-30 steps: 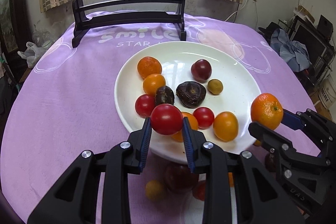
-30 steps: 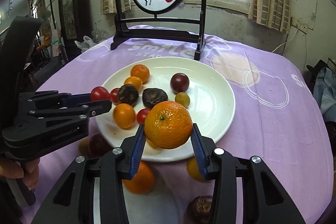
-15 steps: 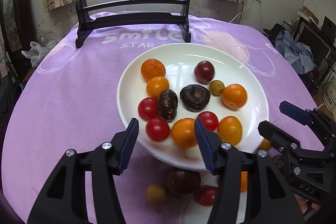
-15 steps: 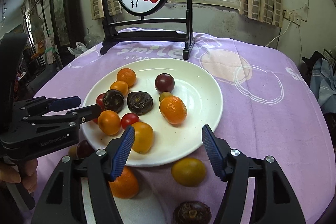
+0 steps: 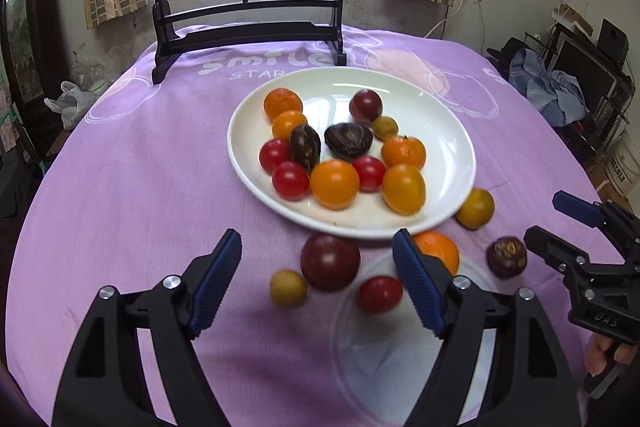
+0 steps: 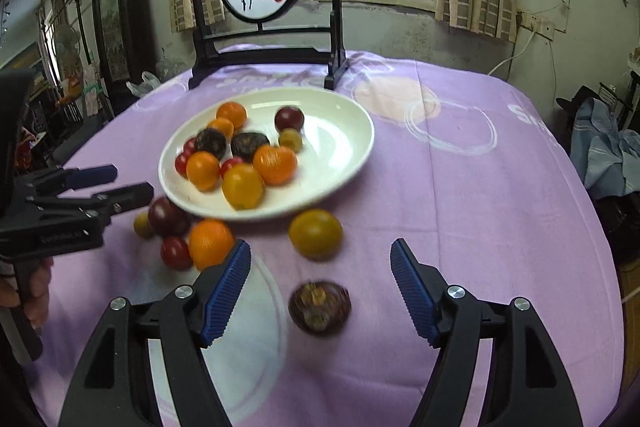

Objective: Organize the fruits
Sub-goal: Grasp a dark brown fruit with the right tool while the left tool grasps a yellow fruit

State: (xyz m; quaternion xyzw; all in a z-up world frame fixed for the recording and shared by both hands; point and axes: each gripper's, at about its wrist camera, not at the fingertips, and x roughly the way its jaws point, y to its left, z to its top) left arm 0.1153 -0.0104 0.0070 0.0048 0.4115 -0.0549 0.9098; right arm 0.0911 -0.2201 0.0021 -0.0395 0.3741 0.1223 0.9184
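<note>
A white plate (image 5: 448, 131) (image 6: 344, 143) on the purple cloth holds several fruits: red tomatoes, oranges, dark ones. Loose fruits lie on the cloth in front of it: a dark red plum (image 5: 330, 261), a small yellow fruit (image 5: 288, 287), a red tomato (image 5: 379, 293), an orange (image 6: 211, 243), a yellow-orange fruit (image 6: 315, 233) and a dark brown fruit (image 6: 319, 306). My left gripper (image 5: 318, 281) is open and empty, above the plum. My right gripper (image 6: 320, 291) is open and empty, with the brown fruit between its jaws' lines.
A black-framed round painted screen (image 5: 248, 23) stands at the table's far edge. A faint white circle (image 5: 400, 339) marks the cloth near me. Clothes and furniture (image 5: 552, 91) crowd the right side of the room.
Both grippers let go of their fruit: the tomato and the orange now lie on the plate. Both have opened wide and pulled back toward me, over the loose fruits.
</note>
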